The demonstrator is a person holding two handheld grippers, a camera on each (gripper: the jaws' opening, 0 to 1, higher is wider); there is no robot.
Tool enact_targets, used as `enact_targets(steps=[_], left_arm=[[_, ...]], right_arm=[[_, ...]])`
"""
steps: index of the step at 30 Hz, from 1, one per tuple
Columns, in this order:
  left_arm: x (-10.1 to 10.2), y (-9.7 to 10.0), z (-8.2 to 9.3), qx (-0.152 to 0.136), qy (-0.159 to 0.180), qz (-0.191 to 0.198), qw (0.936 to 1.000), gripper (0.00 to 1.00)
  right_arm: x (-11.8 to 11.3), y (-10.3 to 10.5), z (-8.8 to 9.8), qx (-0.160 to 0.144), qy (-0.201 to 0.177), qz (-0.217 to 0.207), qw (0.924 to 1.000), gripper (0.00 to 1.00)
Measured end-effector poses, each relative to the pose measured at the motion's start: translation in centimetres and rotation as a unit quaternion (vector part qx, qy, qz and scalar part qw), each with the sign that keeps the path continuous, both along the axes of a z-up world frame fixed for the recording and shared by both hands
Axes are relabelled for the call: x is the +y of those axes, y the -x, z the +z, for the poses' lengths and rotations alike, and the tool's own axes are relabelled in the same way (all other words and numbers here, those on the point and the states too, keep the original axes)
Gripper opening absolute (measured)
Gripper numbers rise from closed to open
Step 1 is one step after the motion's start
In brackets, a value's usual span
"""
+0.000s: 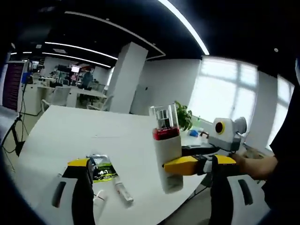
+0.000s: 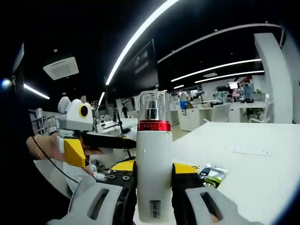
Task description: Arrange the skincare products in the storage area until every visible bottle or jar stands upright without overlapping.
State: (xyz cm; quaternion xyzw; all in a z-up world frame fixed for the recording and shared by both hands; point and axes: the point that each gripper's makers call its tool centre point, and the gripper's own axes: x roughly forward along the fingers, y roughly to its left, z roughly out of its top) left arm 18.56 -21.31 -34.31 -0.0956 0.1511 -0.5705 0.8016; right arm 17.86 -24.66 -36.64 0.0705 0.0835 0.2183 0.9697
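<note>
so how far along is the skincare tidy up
Nothing looks arranged yet. In hand: the right gripper holds the white pump bottle upright, lifted above the white table. The left gripper carries nothing. Left: a small tube and a sachet lie flat on the table, and the bottle still needs setting down.

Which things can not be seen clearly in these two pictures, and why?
- Label print on the white pump bottle: too small to read in the right gripper view.
- Bottle base: cut off by the bottom edge there.
- Small white tube and green sachet on the table: text too small in the left gripper view; the left gripper's jaw covers part of the sachet.
- Left gripper: its own view does not settle whether it grips anything.
</note>
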Motion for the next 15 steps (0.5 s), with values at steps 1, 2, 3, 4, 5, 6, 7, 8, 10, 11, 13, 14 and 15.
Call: enact_targets(steps=[1, 2, 3, 4, 5, 6, 7, 8, 10, 11, 13, 14, 15], left_arm=[[-0.2, 0.1, 0.4, 0.004, 0.008, -0.002, 1.0000, 0.99], [-0.5, 0.3, 0.8, 0.012, 0.017, -0.003, 0.9998, 0.98], [-0.6, 0.3, 0.9, 0.013, 0.018, -0.003, 0.9997, 0.97], [-0.8, 0.3, 1.5, 0.016, 0.027, -0.001, 0.9995, 0.96], [-0.9, 0.4, 1.8, 0.015, 0.030, 0.000, 0.9994, 0.95], [-1.3, 0.6, 2.4, 0.009, 0.037, -0.001, 0.9993, 0.94], [-1.5, 0.7, 2.8, 0.003, 0.041, 0.000, 0.9992, 0.94], [-1.6, 0.5, 3.2, -0.001, 0.045, 0.004, 0.9990, 0.92], [-2.1, 0.6, 3.7, 0.007, 0.051, 0.004, 0.9987, 0.88], [-2.2, 0.6, 3.8, 0.014, 0.054, 0.007, 0.9984, 0.84], [-2.6, 0.6, 3.9, 0.019, 0.055, 0.013, 0.9982, 0.78], [-2.6, 0.5, 3.9, 0.019, 0.053, 0.015, 0.9983, 0.75], [-2.7, 0.4, 3.7, 0.019, 0.044, 0.018, 0.9987, 0.73]], right_arm=[[0.2, 0.1, 0.1, -0.001, 0.001, 0.000, 1.0000, 0.18], [0.3, 0.1, 0.3, -0.004, 0.001, -0.002, 1.0000, 0.18], [0.5, 0.2, 0.5, -0.005, 0.002, -0.003, 1.0000, 0.18], [0.7, 0.2, 0.7, -0.007, 0.003, -0.004, 1.0000, 0.18], [0.8, 0.3, 1.0, -0.012, 0.008, -0.007, 0.9999, 0.18], [0.9, 0.3, 1.2, -0.015, 0.012, -0.009, 0.9998, 0.18], [1.2, 0.4, 1.5, -0.017, 0.015, -0.011, 0.9997, 0.18], [1.3, 0.4, 1.7, -0.020, 0.019, -0.013, 0.9995, 0.18], [1.3, 0.4, 2.0, -0.024, 0.030, -0.018, 0.9991, 0.18], [1.2, 0.5, 2.2, -0.028, 0.043, -0.023, 0.9984, 0.18], [1.2, 0.6, 2.3, -0.030, 0.055, -0.029, 0.9976, 0.18], [1.2, 0.6, 2.4, -0.031, 0.058, -0.032, 0.9973, 0.18], [1.2, 0.7, 2.3, -0.031, 0.062, -0.035, 0.9970, 0.18]])
